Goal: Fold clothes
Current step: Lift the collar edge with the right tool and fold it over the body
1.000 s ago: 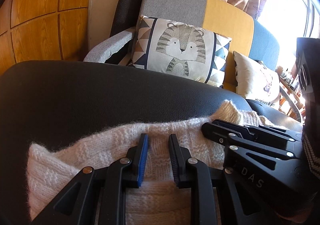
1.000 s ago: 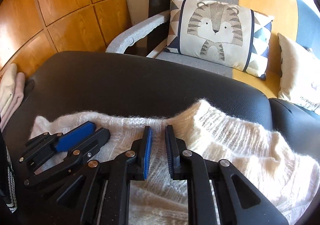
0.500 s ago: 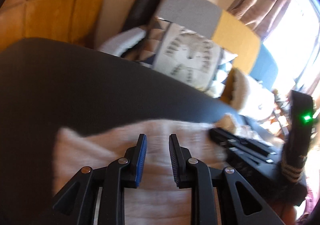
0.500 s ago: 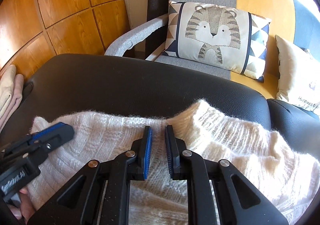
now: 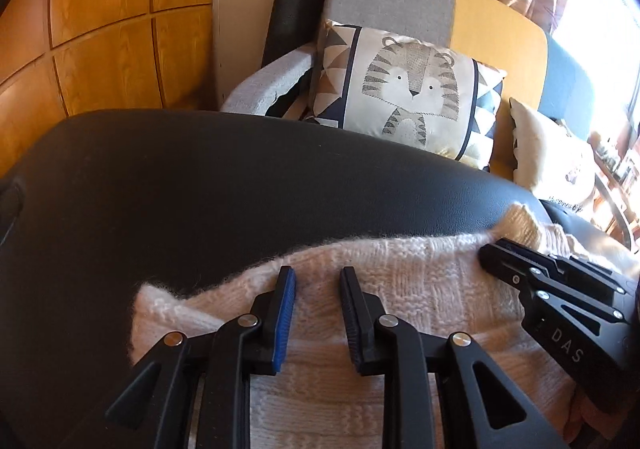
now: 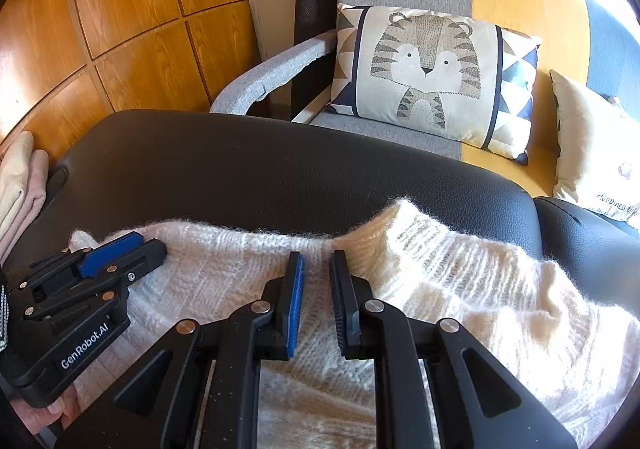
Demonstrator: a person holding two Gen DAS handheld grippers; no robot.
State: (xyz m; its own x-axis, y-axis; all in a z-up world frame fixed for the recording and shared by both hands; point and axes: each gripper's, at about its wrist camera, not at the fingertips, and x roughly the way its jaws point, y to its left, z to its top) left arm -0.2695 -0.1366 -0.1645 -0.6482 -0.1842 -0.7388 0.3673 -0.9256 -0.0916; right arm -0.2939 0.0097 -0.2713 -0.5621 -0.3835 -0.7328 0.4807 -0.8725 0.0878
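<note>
Because the white knitted sweater (image 6: 420, 281) lies spread on the black padded surface (image 5: 240, 189) directly under and ahead of both tools, it is easy to reach. The left gripper (image 5: 316, 289) hovers over the sweater's left part, with its jaws a little apart and nothing between them. The right gripper (image 6: 318, 273) is just behind the raised ribbed collar (image 6: 400, 225), its jaws also narrowly apart and empty.

I judge the sweater to be light, soft and thick, with a fuzzy loose knit. It will stretch and sag when lifted, so it will not keep a straight line by itself. The fibres may catch on the ribbed pads (image 6: 296, 309), which helps the grip but could pull threads. A good place to take hold seems to be the far edge in front of each gripper, pinching both layers together, rather than the bulky collar.
</note>
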